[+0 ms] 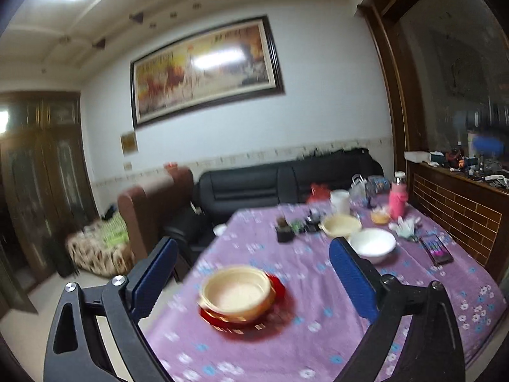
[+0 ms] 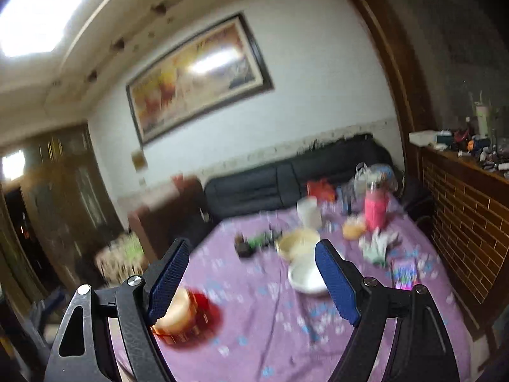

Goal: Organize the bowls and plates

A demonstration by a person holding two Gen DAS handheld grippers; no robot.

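A cream bowl (image 1: pixel 237 293) sits on a red plate (image 1: pixel 273 324) on the purple tablecloth (image 1: pixel 318 343), between and beyond my left gripper's open fingers. My left gripper (image 1: pixel 251 273) is open and empty above the table's near left part. Farther back stand a white bowl (image 1: pixel 373 245) and a second cream bowl (image 1: pixel 340 225). My right gripper (image 2: pixel 251 273) is open and empty. In the right wrist view the cream bowl on the red plate (image 2: pixel 203 321) is partly hidden behind its left finger, and the white bowl (image 2: pixel 305 278) lies just left of its right finger.
A pink bottle (image 1: pixel 398 199), a small orange bowl (image 1: pixel 380 216), a white cup (image 1: pixel 339 201), gloves (image 1: pixel 407 226), a phone (image 1: pixel 435 249) and small dark items (image 1: pixel 284 230) crowd the far table. A black sofa (image 1: pixel 286 184) and brown chair (image 1: pixel 152 210) stand behind; a wooden counter (image 1: pixel 461 210) is right.
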